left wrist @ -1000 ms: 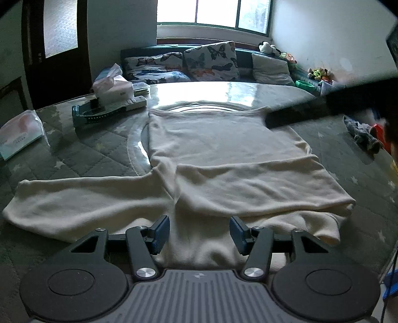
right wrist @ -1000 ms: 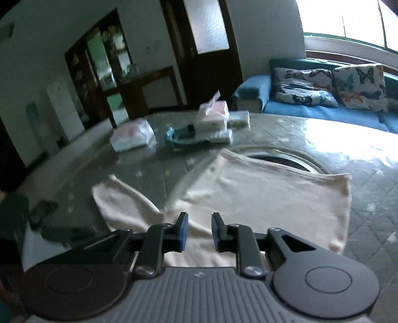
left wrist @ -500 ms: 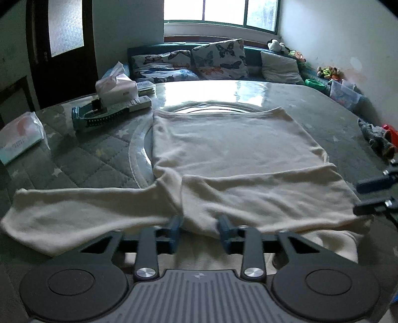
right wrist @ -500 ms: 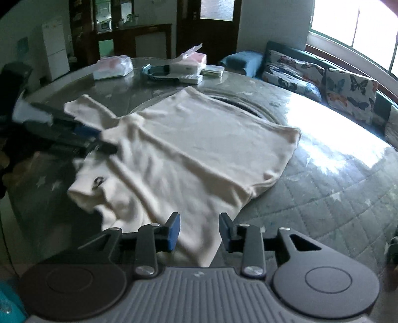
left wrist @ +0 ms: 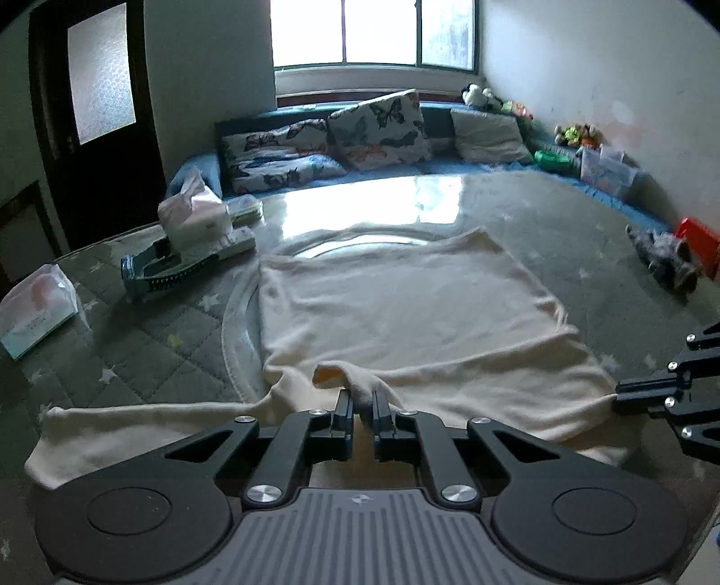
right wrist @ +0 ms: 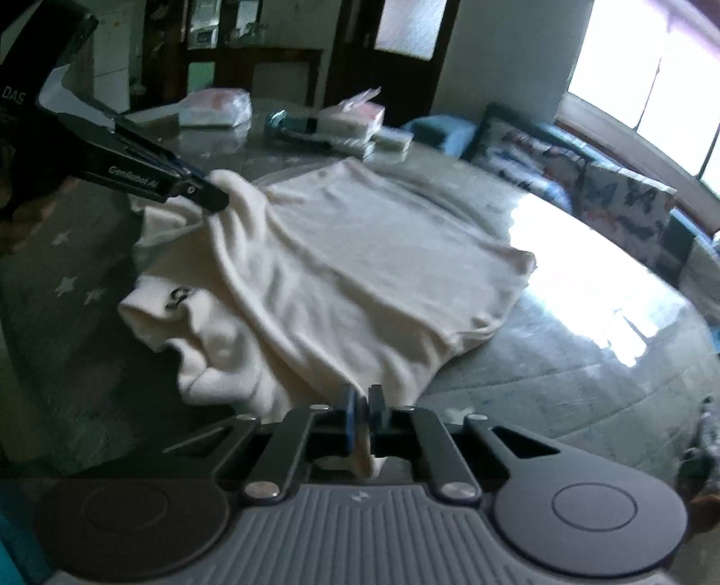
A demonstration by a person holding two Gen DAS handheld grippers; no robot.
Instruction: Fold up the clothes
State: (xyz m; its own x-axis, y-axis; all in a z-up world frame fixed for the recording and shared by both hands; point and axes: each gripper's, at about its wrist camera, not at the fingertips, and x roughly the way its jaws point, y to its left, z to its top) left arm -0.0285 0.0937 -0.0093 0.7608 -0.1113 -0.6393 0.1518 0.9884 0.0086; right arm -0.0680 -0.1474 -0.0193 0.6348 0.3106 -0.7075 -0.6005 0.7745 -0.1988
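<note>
My left gripper is closing on the cream sweater, which sprawls toward twelve o'clock; my right gripper pinches its edge shut. I should lift both evenly, keeping the cloth taut.

black left gripper (silver screws, blue pads), ribbed grey housing.

I see a bright window on the far wall, its daylight glaring off the glossy table. Below it runs a blue sofa with butterfly-print cushions. A dark door with a frosted pane stands at left; plush toys crowd the white right-hand wall.
</note>
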